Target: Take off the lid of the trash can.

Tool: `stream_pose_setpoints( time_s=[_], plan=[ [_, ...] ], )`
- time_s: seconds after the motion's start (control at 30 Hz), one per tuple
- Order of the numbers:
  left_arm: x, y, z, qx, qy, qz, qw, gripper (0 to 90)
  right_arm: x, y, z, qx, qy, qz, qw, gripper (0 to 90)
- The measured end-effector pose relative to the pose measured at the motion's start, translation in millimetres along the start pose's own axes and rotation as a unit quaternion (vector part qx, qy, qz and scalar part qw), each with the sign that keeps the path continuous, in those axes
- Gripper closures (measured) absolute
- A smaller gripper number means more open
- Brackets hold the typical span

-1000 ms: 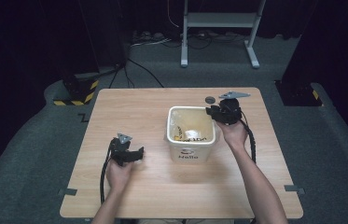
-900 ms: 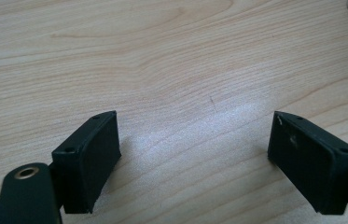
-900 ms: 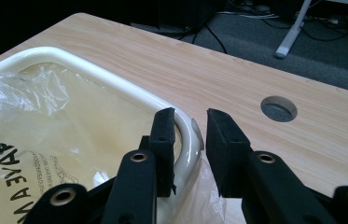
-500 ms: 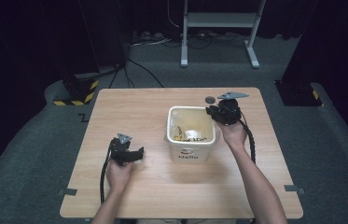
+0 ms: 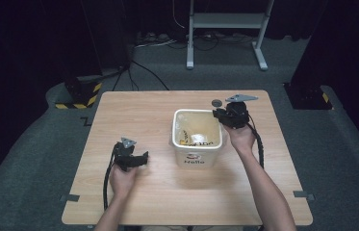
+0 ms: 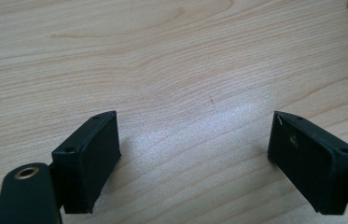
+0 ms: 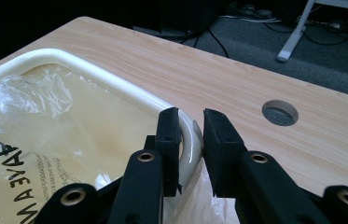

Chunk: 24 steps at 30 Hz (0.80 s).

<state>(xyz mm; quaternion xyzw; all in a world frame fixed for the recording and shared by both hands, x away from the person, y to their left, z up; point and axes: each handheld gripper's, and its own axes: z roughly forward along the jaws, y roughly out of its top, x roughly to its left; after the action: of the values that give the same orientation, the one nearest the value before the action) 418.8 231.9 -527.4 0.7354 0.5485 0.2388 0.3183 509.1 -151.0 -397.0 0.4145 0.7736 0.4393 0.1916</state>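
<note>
Just starting: R gripper (image 7: 191, 140) jaws just closing on bin (image 5: 197, 156) rim corner w/ plastic liner (image 7: 45, 140), L gripper (image 6: 195, 154) wide open, empty on table (image 6: 162, 56); lift/move pending.

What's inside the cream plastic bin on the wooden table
Inside the cream plastic bin lies a crumpled clear plastic bag with black and yellow print, draped against the inner walls. The bag covers the bin's bottom, so anything beneath it cannot be seen.
</note>
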Motion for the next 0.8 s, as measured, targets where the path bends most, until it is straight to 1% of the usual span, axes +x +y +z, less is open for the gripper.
stream_pose_setpoints(
  time_s=[0.37,0.67,0.8],
  plan=[
    [0.0,0.1,0.1,0.000,0.000,0.000,1.0000,16.8,-0.3,2.8,-4.3,-0.006,0.001,0.003,1.0000,76.9],
    [0.0,0.2,0.2,0.000,0.000,0.001,1.0000,17.1,1.3,9.6,-9.6,-0.013,0.001,-0.001,0.9999,77.2],
    [-0.5,0.2,0.4,-0.002,-0.001,-0.003,1.0000,17.1,1.6,12.2,-12.0,-0.016,0.004,0.000,0.9999,77.3]
  ],
)
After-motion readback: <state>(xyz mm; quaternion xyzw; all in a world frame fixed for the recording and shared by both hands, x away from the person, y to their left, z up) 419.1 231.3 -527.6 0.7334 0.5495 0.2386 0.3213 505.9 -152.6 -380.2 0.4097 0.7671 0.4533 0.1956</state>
